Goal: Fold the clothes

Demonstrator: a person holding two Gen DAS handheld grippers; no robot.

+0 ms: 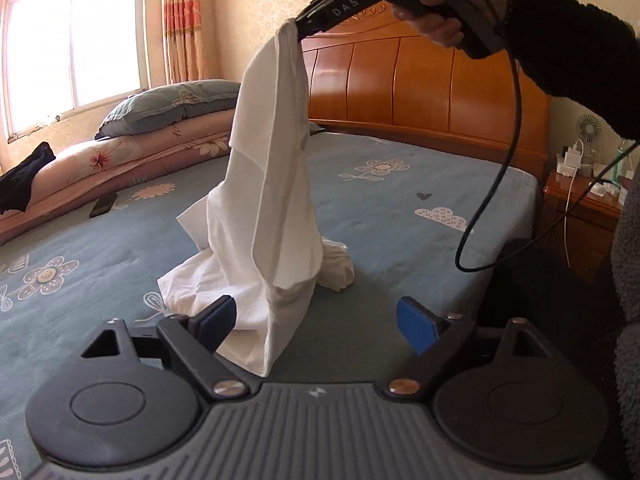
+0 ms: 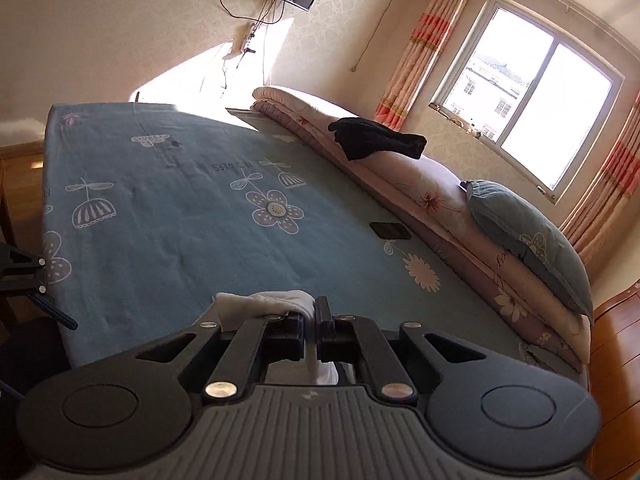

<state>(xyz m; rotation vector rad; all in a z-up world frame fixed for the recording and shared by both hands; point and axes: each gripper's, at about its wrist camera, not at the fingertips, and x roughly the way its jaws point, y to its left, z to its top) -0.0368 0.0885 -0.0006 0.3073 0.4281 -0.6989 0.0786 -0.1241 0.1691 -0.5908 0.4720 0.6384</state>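
Roughly, by item:
Cloth: white garment point(image 1: 272, 184) hangs in a long drape; top corner up in the air, lower part bunched on the bed point(image 1: 400, 208), a rolled lump trailing behind it.
Right gripper: right gripper point(image 1: 298, 26) is clamped on the cloth's top corner; the right wrist view shows the two jaws pressed together with white fabric pinched between and spilling over the left jaw.
Left gripper: left gripper point(image 1: 316, 320) has its jaws spread wide, nothing in them; blue pads point(image 1: 414, 322) bare.
Cloth vs left fingers: lower hem lies just ahead of the gap, touching or overlapping the left pad, well short of the right pad; cannot tell if it rests on the pad or only passes behind it.
Step (judged): cloth lifted by one corner, probably to find a second corner or edge for spreading; not folded as it lies.
How to do it well: go for a single-layer edge low on the drape, not the bunched lump; close only once fabric sits between both pads; keep the right grip high enough that the hem hangs free.
Risk: grabbing two layers, or dragging the pile.
Around: black garment point(image 2: 376, 138) on folded quilts point(image 2: 440, 208), phone point(image 2: 390, 231) on bed.
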